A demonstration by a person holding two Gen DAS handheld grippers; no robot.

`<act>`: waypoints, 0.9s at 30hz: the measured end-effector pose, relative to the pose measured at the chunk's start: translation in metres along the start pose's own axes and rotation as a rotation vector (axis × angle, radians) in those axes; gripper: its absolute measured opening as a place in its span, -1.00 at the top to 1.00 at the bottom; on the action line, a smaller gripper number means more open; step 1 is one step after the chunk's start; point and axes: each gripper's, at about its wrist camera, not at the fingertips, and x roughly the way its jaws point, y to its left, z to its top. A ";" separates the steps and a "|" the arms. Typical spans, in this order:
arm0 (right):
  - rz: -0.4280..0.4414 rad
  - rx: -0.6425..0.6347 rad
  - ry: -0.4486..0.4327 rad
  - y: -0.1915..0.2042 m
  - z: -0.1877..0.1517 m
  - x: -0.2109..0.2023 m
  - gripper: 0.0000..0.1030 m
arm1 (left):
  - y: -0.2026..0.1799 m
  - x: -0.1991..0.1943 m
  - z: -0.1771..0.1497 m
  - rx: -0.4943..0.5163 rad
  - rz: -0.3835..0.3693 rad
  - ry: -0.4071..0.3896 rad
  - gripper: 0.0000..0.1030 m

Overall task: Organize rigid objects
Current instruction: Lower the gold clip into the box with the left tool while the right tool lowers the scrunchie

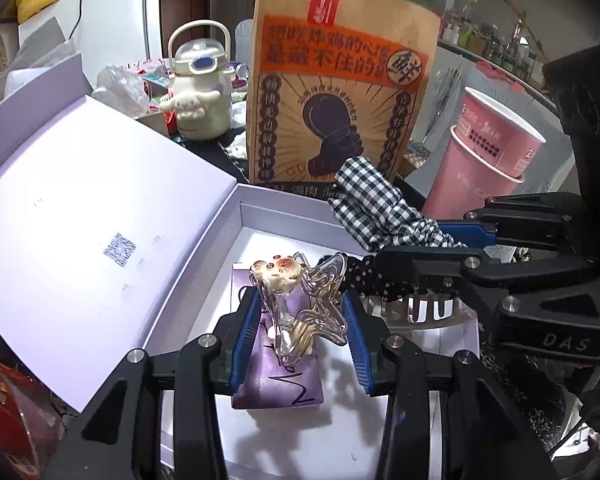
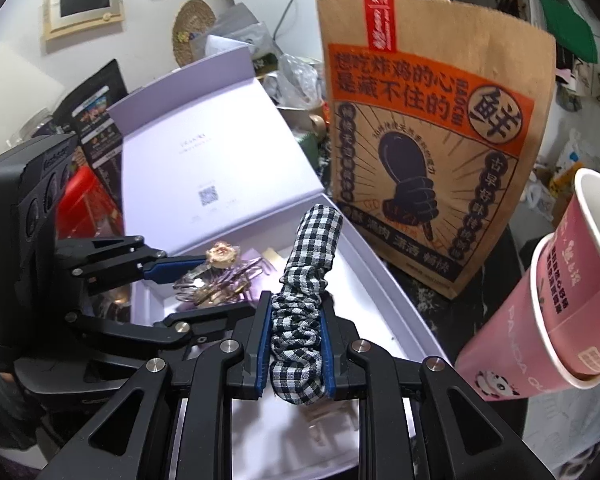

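Observation:
My left gripper (image 1: 300, 300) is shut on a bunch of clear star-shaped hair clips (image 1: 320, 312) topped by a cream bear charm, just above a purple pouch (image 1: 276, 384) in the open lavender box (image 1: 292, 216). In the right wrist view that left gripper (image 2: 224, 286) reaches in from the left with the clips (image 2: 208, 284). My right gripper (image 2: 296, 304) is shut on a black-and-white checked scrunchie (image 2: 320, 232), which sticks up over the box's right rim (image 2: 380, 264). From the left wrist view the right gripper (image 1: 420, 244) comes in from the right with the scrunchie (image 1: 376, 208).
The box lid (image 1: 80, 208) stands open at the left. A tall brown paper bag (image 1: 340, 100) stands right behind the box, and stacked pink paper cups (image 1: 488, 160) are at the right. A cream kettle-shaped bottle (image 1: 200, 92) sits further back. A polka-dot band (image 1: 364, 280) lies in the box.

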 end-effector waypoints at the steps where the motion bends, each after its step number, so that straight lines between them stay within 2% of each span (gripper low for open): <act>1: -0.008 0.005 0.003 -0.002 0.001 0.001 0.61 | 0.001 0.002 0.000 -0.007 -0.003 0.006 0.21; 8: -0.042 0.017 0.046 -0.011 0.003 0.008 0.60 | 0.003 0.010 -0.002 -0.021 -0.001 0.037 0.21; 21: -0.117 -0.004 0.061 -0.020 0.004 0.010 0.58 | 0.002 0.011 -0.002 -0.018 0.036 0.054 0.20; 27: -0.106 0.027 0.137 -0.027 -0.007 0.025 0.57 | -0.004 0.013 0.001 -0.009 0.053 0.065 0.20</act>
